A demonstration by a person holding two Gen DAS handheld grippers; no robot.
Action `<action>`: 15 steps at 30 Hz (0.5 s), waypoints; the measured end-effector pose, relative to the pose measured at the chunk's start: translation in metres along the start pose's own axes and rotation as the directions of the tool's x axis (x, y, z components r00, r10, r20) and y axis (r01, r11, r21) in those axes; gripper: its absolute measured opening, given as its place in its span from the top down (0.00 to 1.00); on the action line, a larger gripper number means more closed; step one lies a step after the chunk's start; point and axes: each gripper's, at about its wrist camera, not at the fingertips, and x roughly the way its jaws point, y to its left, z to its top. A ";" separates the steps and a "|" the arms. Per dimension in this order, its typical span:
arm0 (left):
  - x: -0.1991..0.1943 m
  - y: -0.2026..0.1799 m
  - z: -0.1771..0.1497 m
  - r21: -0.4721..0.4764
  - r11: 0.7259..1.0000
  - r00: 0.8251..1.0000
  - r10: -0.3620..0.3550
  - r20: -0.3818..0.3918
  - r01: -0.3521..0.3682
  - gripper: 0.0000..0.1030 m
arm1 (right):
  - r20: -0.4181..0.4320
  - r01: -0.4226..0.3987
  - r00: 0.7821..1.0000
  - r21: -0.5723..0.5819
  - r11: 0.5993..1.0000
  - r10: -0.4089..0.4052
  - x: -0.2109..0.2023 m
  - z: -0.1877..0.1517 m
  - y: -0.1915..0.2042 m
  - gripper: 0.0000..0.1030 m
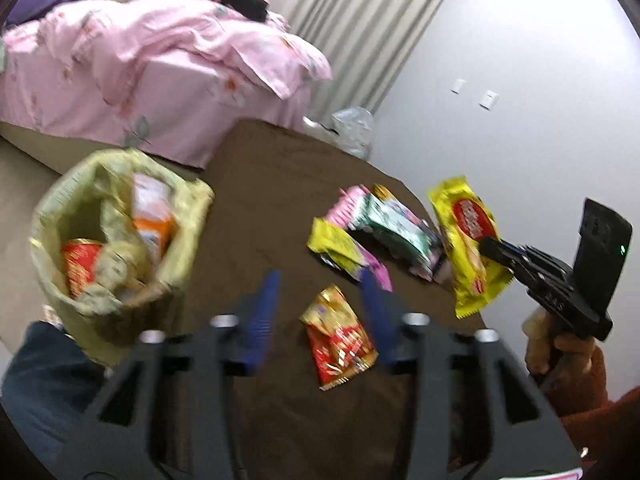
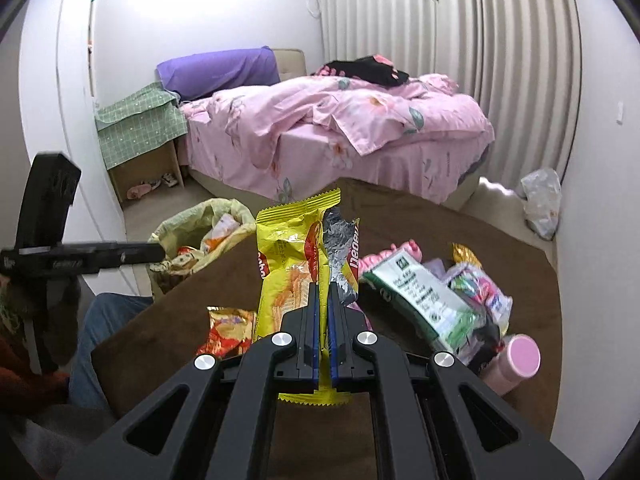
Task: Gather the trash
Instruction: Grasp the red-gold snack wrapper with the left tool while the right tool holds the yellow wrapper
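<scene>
The yellow wrapper (image 2: 288, 256) hangs above the brown desk (image 2: 500, 240), pinched in my right gripper (image 2: 323, 300), its fingers closed on it. My left gripper (image 1: 320, 280) stands open, empty. I should release only over the trash bag (image 1: 116, 224).

Wrist cams, close, shared table (image 1: 280, 184)

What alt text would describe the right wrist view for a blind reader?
The right gripper is shut on a yellow wrapper above a brown table. More wrappers lie to its right, a trash bag stands at left, and a pink bed fills the background.
</scene>
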 end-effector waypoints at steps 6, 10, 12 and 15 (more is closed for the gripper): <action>0.046 -0.006 -0.025 -0.022 0.999 0.995 0.032 -0.092 -0.034 0.55 | -0.017 0.041 0.999 0.081 0.996 -0.040 -0.006 -0.019 -0.020 0.95; 0.075 -0.010 -0.029 -0.034 0.998 0.987 0.054 -0.151 -0.060 0.55 | -0.028 0.060 0.998 0.128 0.990 -0.057 -0.008 -0.030 -0.034 0.95; 0.086 -0.014 -0.032 -0.010 0.997 0.981 0.073 -0.179 -0.076 0.55 | -0.030 0.065 0.998 0.138 0.988 -0.061 -0.008 -0.032 -0.036 0.95; 0.093 -0.014 -0.034 0.015 0.996 0.972 0.092 -0.216 -0.091 0.82 | -0.028 0.062 0.998 0.135 0.989 -0.058 -0.007 -0.032 -0.036 0.95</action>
